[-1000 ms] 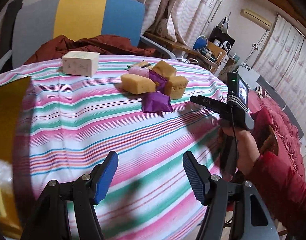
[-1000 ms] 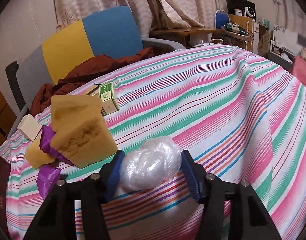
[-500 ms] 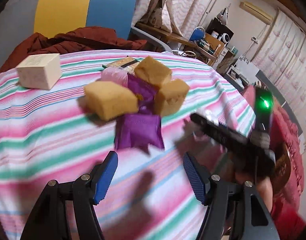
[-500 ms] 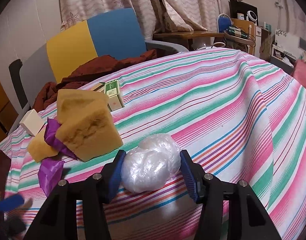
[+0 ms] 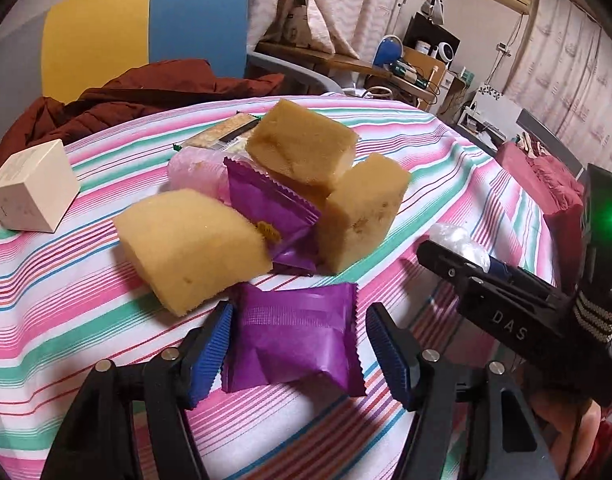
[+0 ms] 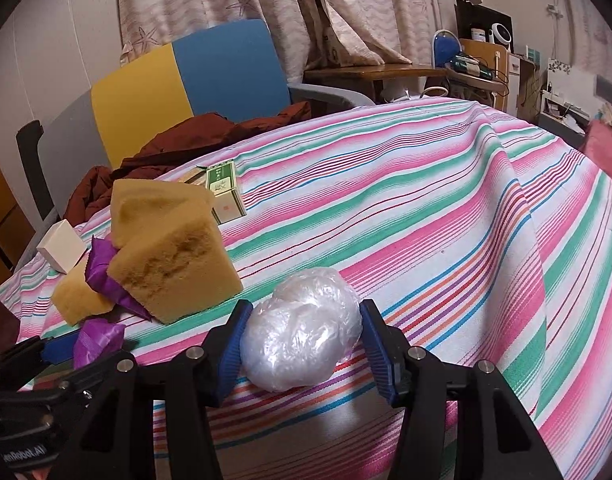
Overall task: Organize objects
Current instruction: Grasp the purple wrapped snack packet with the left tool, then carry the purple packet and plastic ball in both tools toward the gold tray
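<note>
On the striped tablecloth the left gripper sits low with its blue pads spread wide on either side of a purple foil packet, which lies flat on the cloth; the left pad looks to be just touching the packet's edge while the right pad stands clear of it. Just beyond the packet is a heap of three yellow sponge blocks, a second purple packet propped among them, and a pale pink wrapped lump behind. A small white box stands apart to the left, and a flat green-edged box lies at the far side of the heap. To the right, the right gripper pinches a crumpled ball of clear plastic wrap between both pads, close over the cloth; whether the ball rests on the fabric or hangs just above it is hard to tell. A blue and yellow chair with a dark red garment draped on it stands behind the table.
</note>
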Action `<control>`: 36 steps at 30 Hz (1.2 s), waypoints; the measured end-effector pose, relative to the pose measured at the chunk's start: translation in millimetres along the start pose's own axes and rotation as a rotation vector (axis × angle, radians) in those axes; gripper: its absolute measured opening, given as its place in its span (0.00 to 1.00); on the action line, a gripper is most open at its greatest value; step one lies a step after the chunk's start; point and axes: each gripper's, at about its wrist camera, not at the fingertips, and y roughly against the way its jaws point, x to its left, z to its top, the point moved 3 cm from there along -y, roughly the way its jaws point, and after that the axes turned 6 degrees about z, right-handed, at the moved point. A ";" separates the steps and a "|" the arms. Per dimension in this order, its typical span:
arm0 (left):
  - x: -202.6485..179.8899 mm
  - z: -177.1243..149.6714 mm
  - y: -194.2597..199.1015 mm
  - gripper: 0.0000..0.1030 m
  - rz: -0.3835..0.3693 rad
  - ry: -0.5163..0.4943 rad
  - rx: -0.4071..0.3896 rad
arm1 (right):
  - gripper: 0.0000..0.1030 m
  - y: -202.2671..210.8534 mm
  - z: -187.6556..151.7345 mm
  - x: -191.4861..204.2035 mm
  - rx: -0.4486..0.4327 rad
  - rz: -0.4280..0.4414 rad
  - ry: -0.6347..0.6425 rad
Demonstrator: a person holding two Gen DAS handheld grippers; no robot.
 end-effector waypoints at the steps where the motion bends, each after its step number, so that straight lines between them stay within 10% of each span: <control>1: 2.2 -0.3 0.5 0.58 0.004 0.008 -0.003 | 0.53 0.0 0.2 0.2 0.000 -0.001 0.001; 36: 45.7 -62.9 66.5 0.51 0.008 0.134 -0.124 | 0.48 23.2 -18.6 60.0 -0.050 -0.055 0.261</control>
